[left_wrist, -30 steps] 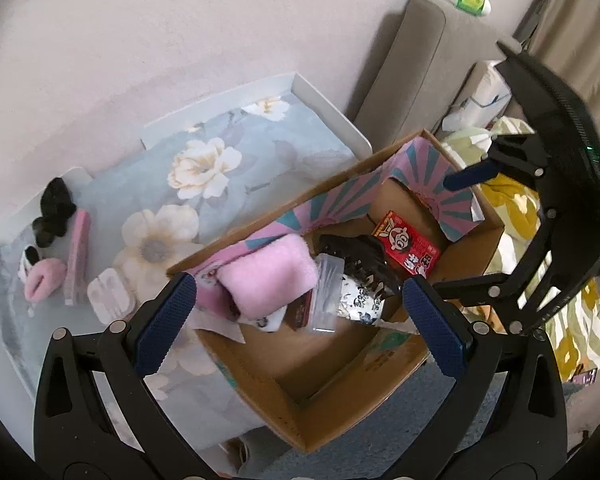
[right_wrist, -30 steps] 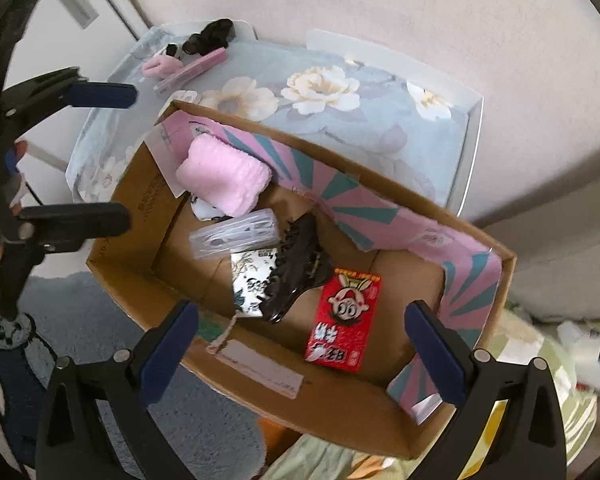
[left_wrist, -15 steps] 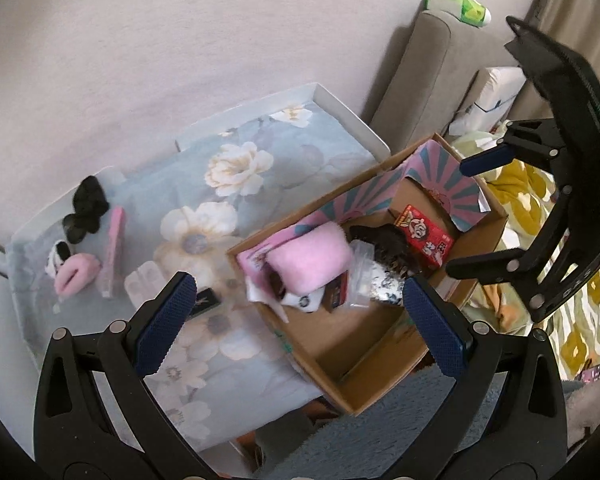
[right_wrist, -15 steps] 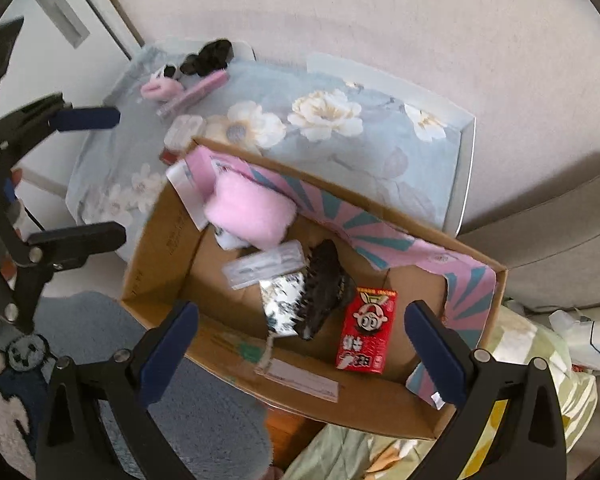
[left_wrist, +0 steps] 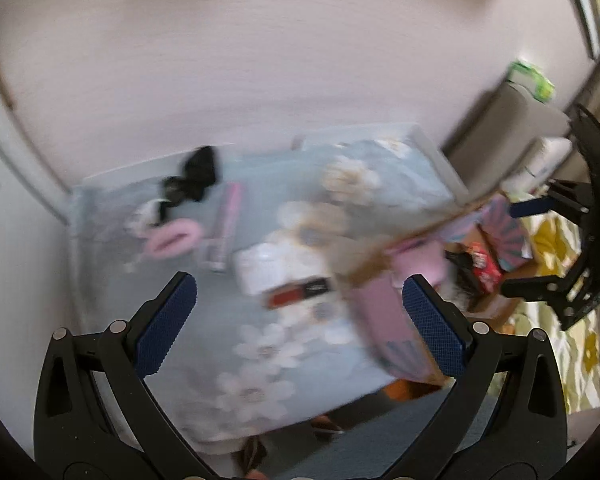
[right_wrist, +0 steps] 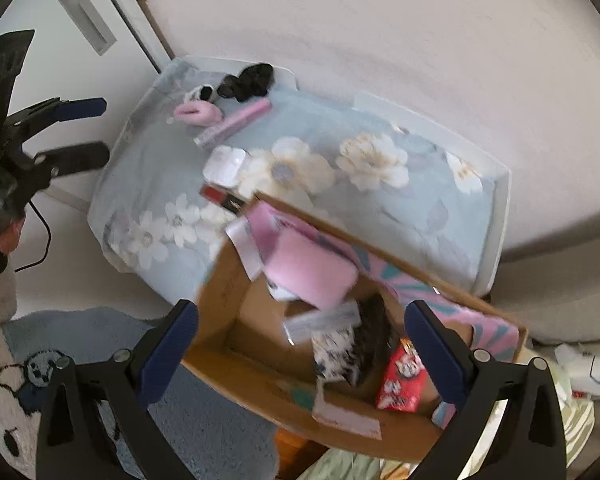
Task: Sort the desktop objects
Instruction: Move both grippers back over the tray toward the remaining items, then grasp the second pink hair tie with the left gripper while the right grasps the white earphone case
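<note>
A cardboard box (right_wrist: 228, 344) with a pink patterned inside flap stands on the table's right part; it holds a pink fluffy pouch (right_wrist: 312, 268), a clear case (right_wrist: 324, 320), a black hair claw (right_wrist: 374, 332) and a red packet (right_wrist: 404, 380). On the floral cloth (right_wrist: 148, 168) lie a white case (right_wrist: 225, 166), a red and black tube (right_wrist: 224, 196), a pink stick (right_wrist: 236, 122), a pink scrunchie (right_wrist: 198, 112) and black hair pieces (right_wrist: 246, 80). My left gripper (left_wrist: 300, 320) is open and empty above the cloth; the view is blurred. My right gripper (right_wrist: 302, 346) is open and empty above the box.
A white door (right_wrist: 84, 28) stands left of the table. A blue rug with a panda figure (right_wrist: 8, 392) lies on the floor in front. A grey sofa (left_wrist: 512, 120) with a green pack (left_wrist: 530, 78) on top is at the right.
Both grippers have pulled back and up from the box. The left one has swung left, bringing the small items on the cloth into the middle of its view. Both stay open.
</note>
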`<state>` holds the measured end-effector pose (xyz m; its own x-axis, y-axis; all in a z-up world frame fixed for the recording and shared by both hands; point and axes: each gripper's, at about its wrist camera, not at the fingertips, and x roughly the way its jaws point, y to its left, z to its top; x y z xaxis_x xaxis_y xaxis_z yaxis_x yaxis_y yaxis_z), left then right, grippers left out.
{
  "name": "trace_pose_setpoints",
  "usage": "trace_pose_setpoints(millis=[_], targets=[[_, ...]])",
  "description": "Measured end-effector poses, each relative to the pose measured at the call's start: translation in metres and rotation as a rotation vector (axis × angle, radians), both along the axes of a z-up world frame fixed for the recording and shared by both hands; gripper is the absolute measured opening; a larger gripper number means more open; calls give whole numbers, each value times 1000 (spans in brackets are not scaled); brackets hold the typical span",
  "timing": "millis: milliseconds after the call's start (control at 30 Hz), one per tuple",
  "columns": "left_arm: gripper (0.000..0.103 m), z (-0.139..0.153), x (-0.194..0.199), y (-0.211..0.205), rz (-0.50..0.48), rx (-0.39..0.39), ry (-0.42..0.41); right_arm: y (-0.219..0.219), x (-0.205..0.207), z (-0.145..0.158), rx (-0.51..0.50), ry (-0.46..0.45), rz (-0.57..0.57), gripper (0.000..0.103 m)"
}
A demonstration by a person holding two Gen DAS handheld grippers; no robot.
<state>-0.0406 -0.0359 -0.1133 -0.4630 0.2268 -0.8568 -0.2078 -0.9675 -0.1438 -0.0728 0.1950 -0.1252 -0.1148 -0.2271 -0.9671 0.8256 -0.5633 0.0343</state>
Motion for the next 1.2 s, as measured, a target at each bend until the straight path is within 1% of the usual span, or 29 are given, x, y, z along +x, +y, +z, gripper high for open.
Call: trace_pose_setpoints(millis=[100,167,300,400,500,567,633,767,867,967,1100,1200], targets=[[103,0,-7,-28,53,-33,2,-22,2,2,-1,13,30,102],[103,-3,-13,-46,86,-41,-4,-36,3,1,-3,21,45,102],[103,-20,-30,-78,152,-11,-48,-65,1,-4,-29,-8,65,102],[103,-39,-45,-87,174,-7,-95,-88,-3,-15,-25,-30,56,102],[103,-64,-63,-92,204,8,-158,-110,-7,-30,-31,-63,15,102],[103,-80,-74,-94,225,18,-194,-125,-10,-43,-25,-67,-14,102],[103,-96,-87,-94,242,25,-214,-138,-12,-59,-13,-70,-48,102],[103,-127,-108,-92,271,7,-255,-160,-12,-92,25,-69,-89,102],[103,-146,-119,-95,288,32,-285,-171,-14,-118,44,-74,-117,102],[103,-158,-126,-98,311,19,-288,-179,-17,-139,65,-84,-147,102],[103,-173,-131,-101,337,24,-294,-189,-18,-157,89,-48,-176,102],[95,-181,-130,-104,354,41,-287,-193,-17,-164,81,-32,-202,102]])
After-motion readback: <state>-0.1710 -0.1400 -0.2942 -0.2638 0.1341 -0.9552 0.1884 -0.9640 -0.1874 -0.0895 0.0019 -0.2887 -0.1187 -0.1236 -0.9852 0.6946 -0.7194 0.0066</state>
